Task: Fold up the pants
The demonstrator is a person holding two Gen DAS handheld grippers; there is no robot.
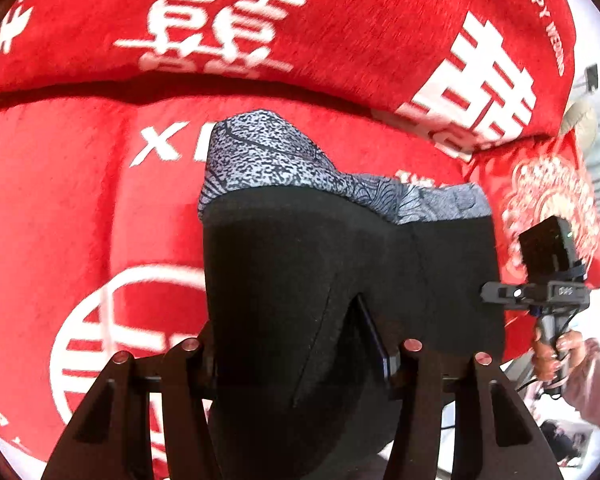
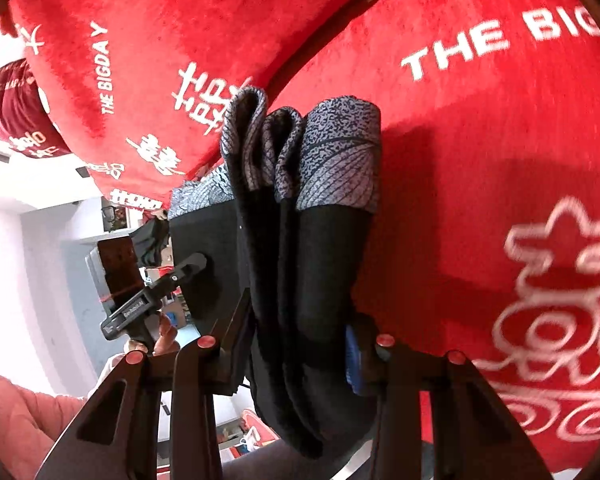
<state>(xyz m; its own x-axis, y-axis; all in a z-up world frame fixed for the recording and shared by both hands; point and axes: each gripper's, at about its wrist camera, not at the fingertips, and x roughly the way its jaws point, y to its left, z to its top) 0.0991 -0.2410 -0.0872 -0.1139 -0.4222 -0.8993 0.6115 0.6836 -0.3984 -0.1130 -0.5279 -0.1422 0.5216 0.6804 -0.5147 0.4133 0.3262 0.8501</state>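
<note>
A red plush blanket [image 1: 60, 208] printed with white characters and lettering covers the surface, with a matching red pillow [image 1: 340, 32] at the far side and a smaller patterned red cushion [image 1: 548, 196] to the right.

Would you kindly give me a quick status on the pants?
Left gripper shut on pants. Right gripper shut on the same pants, bunched. Pants over red blanket. Nothing in the way.

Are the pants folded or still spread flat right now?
Folded, at least partly. The pants hang in several stacked layers, patterned cuffs bunched together, pinched by the right gripper and left gripper above the red blanket.
</note>
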